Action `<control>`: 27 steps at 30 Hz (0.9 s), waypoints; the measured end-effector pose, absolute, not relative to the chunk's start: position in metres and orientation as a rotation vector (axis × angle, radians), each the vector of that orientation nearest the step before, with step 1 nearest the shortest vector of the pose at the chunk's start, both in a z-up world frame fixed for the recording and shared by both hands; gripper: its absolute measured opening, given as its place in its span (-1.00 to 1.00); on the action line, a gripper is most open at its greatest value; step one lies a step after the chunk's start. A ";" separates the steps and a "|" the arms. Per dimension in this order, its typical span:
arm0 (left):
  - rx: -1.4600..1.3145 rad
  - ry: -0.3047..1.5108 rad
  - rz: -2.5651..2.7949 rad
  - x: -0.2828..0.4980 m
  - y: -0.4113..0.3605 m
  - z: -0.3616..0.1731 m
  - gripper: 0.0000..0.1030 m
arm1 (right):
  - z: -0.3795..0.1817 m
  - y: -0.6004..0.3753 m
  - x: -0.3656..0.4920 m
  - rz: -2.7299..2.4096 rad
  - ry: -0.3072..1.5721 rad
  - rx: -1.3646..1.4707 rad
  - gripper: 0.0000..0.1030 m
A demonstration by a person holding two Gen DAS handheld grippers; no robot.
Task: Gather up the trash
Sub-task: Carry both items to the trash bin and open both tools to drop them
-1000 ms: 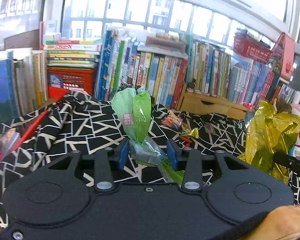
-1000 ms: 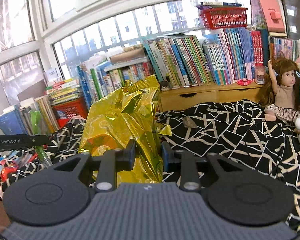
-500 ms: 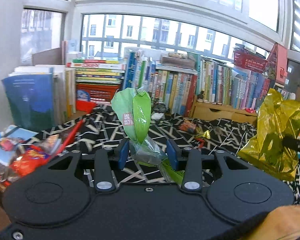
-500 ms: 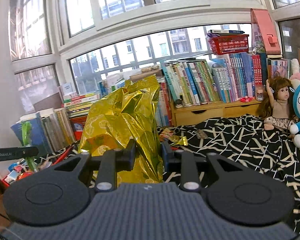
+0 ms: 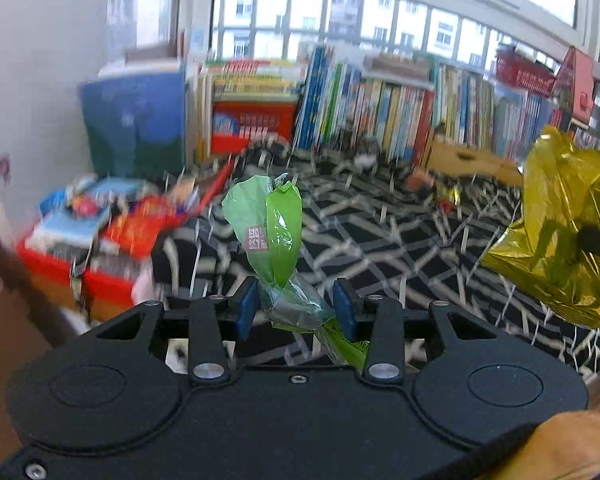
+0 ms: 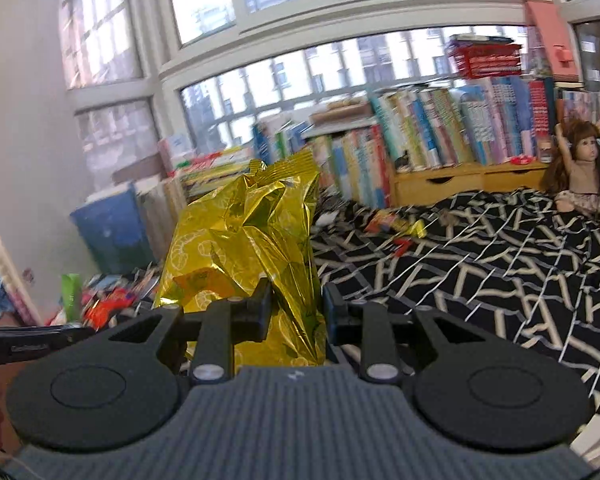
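Both views have swung left toward a red bin [image 5: 80,276] at lower left; left gripper [image 5: 296,308] fingers hold a green wrapper [image 5: 274,228], right gripper [image 6: 294,312] fingers pinch a gold bag [image 6: 252,248]

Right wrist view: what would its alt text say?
A handheld black two-finger gripper clamps a crinkled gold foil snack bag above a black-and-white patterned bedspread. Small wrappers lie on the bedspread before a row of colourful books under big windows.
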State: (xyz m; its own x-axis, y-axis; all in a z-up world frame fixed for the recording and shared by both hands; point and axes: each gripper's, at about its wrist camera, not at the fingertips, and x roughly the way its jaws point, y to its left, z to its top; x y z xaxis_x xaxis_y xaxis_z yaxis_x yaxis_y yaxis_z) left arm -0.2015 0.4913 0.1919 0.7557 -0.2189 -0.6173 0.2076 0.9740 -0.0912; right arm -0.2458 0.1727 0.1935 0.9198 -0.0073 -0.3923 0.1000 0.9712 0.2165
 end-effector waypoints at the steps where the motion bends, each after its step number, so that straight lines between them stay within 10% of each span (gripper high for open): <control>1: -0.016 0.691 -0.222 -0.205 0.495 0.187 -0.25 | 0.190 0.180 -0.247 -0.041 0.415 0.232 -0.39; 27: -0.087 0.980 -0.120 -0.219 0.543 0.064 -0.25 | 0.110 0.287 -0.235 0.208 0.694 0.088 -0.42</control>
State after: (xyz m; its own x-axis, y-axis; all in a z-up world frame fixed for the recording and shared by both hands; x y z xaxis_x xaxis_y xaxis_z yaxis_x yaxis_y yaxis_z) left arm -0.2187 0.5430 0.0641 0.5511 -0.1406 -0.8225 0.0619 0.9899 -0.1277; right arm -0.2348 0.2866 0.1103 0.7487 0.2194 -0.6255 -0.1611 0.9756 0.1492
